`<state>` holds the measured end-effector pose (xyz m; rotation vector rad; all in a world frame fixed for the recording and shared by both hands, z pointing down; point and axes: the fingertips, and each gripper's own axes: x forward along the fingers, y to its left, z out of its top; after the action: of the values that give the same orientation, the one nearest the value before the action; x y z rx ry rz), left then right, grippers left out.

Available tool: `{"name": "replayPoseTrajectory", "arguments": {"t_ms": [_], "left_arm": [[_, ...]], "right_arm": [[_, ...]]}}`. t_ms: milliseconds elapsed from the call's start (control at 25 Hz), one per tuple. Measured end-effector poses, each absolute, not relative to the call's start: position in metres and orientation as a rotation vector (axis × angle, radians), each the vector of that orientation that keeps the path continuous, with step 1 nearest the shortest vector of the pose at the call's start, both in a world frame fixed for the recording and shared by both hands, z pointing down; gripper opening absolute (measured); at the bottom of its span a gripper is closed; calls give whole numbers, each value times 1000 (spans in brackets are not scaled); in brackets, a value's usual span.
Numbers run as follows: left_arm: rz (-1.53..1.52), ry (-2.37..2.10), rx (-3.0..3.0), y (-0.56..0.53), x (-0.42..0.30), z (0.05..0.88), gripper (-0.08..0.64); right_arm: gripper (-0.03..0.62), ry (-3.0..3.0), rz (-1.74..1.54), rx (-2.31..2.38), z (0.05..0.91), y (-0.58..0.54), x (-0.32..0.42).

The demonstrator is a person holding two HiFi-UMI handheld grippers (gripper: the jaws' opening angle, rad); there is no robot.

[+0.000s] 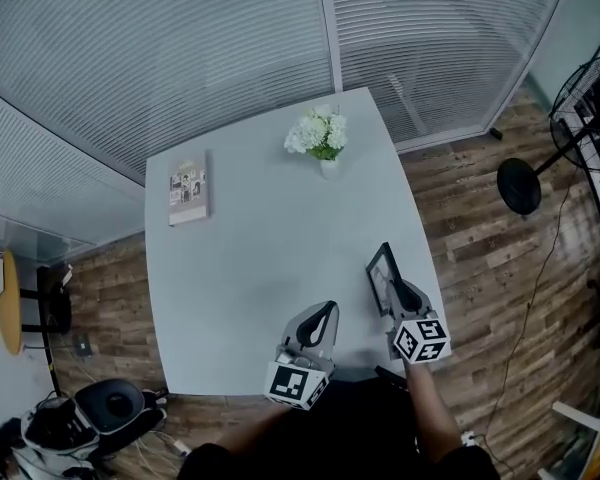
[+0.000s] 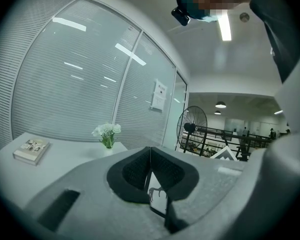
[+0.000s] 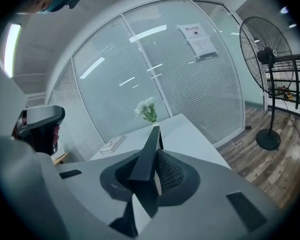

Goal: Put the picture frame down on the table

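One picture frame (image 1: 382,273) is clamped edge-on over the table (image 1: 260,248) by the right gripper (image 1: 405,294), while the jaws of the left gripper (image 1: 325,314) are pressed together, empty.

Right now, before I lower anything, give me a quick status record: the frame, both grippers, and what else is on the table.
picture frame: black, up on edge and tilted, near the table's right edge; contact with the table unclear
right gripper: jaws clamped on the frame's edge
left gripper: jaws together, gripping nothing, apart from the frame on its left
table: white
book: flat, far left corner
flowers: in a vase, far edge
task state: frame not yet laid down
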<state>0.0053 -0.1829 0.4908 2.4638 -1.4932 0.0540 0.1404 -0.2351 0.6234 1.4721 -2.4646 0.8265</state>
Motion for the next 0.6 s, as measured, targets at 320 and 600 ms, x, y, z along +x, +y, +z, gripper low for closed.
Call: {"name": "replayPoseTrajectory", "arguments": {"t_ms": [320, 600], "left_arm": [[71, -1497, 2455, -187, 6, 497, 17], [89, -1472, 2458, -187, 6, 499, 17]], "right_arm": [[60, -2430, 816, 1499, 635, -245, 150], [60, -2301, 731, 1506, 650, -245, 164]]}}
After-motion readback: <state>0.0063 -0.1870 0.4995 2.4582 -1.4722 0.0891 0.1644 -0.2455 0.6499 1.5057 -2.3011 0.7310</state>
